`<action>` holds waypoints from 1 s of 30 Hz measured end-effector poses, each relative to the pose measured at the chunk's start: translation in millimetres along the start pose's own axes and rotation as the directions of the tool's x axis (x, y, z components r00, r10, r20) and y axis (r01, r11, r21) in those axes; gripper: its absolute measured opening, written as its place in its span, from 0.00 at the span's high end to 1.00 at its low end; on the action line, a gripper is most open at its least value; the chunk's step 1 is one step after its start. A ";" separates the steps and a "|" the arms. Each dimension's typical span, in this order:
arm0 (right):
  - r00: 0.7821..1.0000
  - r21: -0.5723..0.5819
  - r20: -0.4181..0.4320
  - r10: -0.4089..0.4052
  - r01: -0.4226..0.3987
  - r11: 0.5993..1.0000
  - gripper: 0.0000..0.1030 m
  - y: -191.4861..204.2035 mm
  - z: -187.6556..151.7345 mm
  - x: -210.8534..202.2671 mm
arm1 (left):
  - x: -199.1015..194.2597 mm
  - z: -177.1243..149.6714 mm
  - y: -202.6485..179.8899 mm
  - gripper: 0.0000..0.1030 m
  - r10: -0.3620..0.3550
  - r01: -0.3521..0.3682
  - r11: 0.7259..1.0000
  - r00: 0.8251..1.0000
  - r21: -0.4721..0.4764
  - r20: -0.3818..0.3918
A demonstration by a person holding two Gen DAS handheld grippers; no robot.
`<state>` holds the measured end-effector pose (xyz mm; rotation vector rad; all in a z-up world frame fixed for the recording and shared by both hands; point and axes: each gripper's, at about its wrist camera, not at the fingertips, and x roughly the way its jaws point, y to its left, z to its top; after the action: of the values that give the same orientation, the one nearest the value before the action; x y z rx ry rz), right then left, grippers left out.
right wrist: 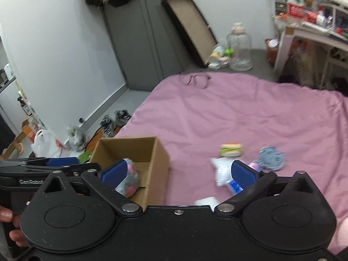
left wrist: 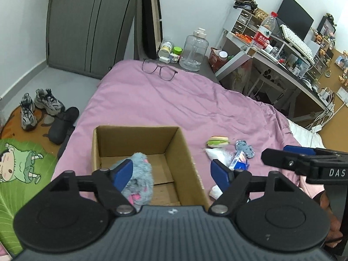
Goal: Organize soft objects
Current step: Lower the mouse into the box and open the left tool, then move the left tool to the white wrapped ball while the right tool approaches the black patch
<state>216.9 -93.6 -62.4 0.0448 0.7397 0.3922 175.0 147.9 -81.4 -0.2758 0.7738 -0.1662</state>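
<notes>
An open cardboard box (left wrist: 184, 150) stands on the pink bedspread (left wrist: 163, 100); it also shows in the right wrist view (right wrist: 161, 158). A grey plush toy with pink patches (left wrist: 141, 180) lies inside it, seen too in the right wrist view (right wrist: 130, 180). My left gripper (left wrist: 171, 171) is open above the box's near edge. My right gripper (right wrist: 178, 174) is open above the bed, right of the box. Right of the box lie a burger toy (left wrist: 218, 141), a white soft packet (left wrist: 217, 154), a blue-white packet (left wrist: 240, 161) and a grey-blue fabric toy (left wrist: 245, 148).
Glasses (left wrist: 159, 69) lie at the far end of the bed. A clear jug (left wrist: 194, 51) and small items stand beyond it. Shoes (left wrist: 41, 106) and a green mat (left wrist: 21, 174) are on the floor at left. A cluttered desk (left wrist: 282, 50) stands at right.
</notes>
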 end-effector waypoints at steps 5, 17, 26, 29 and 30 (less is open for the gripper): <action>0.999 0.004 0.032 -0.033 0.033 0.999 0.00 -18.1 -4.9 -25.1 | -13.3 -2.6 -26.5 0.25 0.043 -0.044 0.998 0.999 0.038 0.022; 1.000 0.061 0.021 0.004 -0.005 0.998 0.00 -58.1 -18.8 -73.9 | -42.9 -10.5 -84.6 0.25 0.049 -0.050 0.991 0.999 0.121 0.012; 0.999 0.106 -0.031 0.020 -0.016 0.994 0.00 -78.1 -33.0 -94.2 | -56.0 -16.7 -116.1 0.21 0.065 -0.062 0.981 0.998 0.181 -0.013; 0.999 0.109 -0.036 0.014 -0.010 0.994 0.00 -84.6 -35.8 -98.8 | -60.1 -16.3 -123.4 0.21 0.076 -0.071 0.979 0.997 0.193 -0.019; 0.999 0.112 -0.039 0.014 -0.009 0.994 0.00 -86.5 -36.7 -100.4 | -61.3 -16.3 -125.7 0.21 0.071 -0.065 0.978 0.997 0.197 -0.024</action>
<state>154.0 -213.8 -39.8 0.1468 0.8008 0.3631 114.4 40.6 -13.4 -0.0599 0.7900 -0.1807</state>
